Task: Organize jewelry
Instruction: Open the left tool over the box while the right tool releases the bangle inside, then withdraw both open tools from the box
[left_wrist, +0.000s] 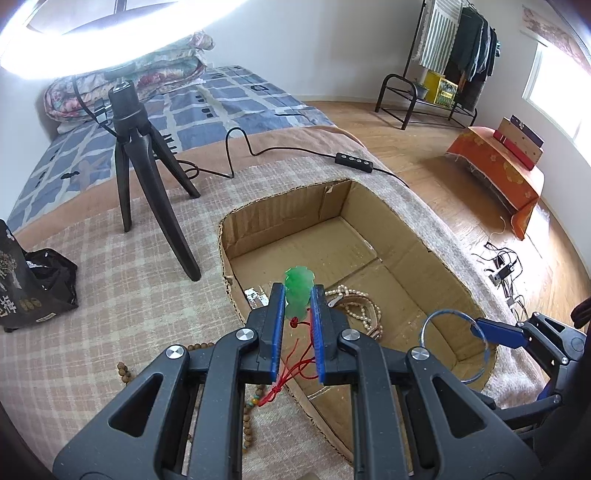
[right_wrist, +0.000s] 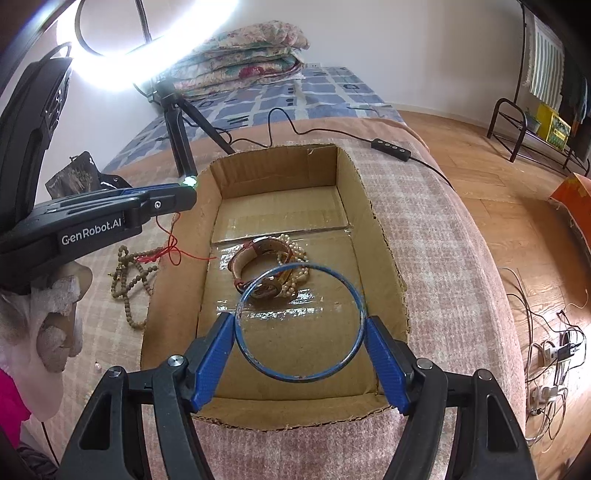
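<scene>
My left gripper (left_wrist: 298, 295) is shut on a green jade pendant (left_wrist: 297, 286); its red cord (left_wrist: 295, 365) hangs below, over the left wall of the open cardboard box (left_wrist: 417, 258). My right gripper (right_wrist: 300, 332) is shut on a thin blue bangle (right_wrist: 360, 306) and holds it above the box's (right_wrist: 384, 236) near end. In the box lie a watch with a tan strap (right_wrist: 243, 258) and a pearl string (right_wrist: 295, 254). A brown wooden bead strand (right_wrist: 129, 280) lies on the blanket left of the box. The left gripper also shows in the right wrist view (right_wrist: 190, 181), with the pendant at its tip.
A ring light on a black tripod (left_wrist: 147, 177) stands on the checked blanket behind the box, its cable and remote (left_wrist: 351, 159) trailing right. A black bag (left_wrist: 33, 288) sits at far left. The bed edge drops to a wooden floor with cables (right_wrist: 550, 354) on the right.
</scene>
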